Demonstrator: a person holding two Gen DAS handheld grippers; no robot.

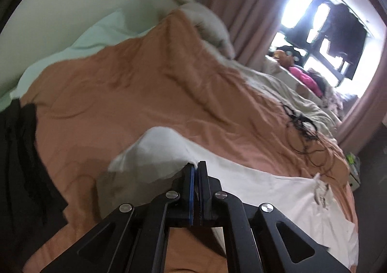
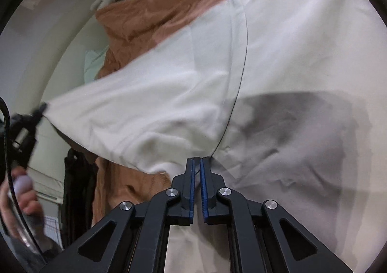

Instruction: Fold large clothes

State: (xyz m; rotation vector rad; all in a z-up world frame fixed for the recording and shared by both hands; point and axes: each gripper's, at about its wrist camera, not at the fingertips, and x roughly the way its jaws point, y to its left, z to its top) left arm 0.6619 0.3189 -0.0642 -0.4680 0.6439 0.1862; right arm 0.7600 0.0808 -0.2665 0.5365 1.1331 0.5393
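Both tongs (image 1: 196, 164) (image 2: 197, 159) clamp the white garment (image 2: 278, 55); only left view shows window (image 1: 321, 31).

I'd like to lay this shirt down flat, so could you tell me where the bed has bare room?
The widest free patch is the orange sheet between the dark clothes and the white shirt, below the green pillow. The window side is crowded: tangled cable, rumpled cream bedding and a clothes heap.

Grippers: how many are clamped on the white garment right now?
2. The left gripper pinches a lifted corner of the white garment above the orange bedspread; the right gripper pinches its near edge.
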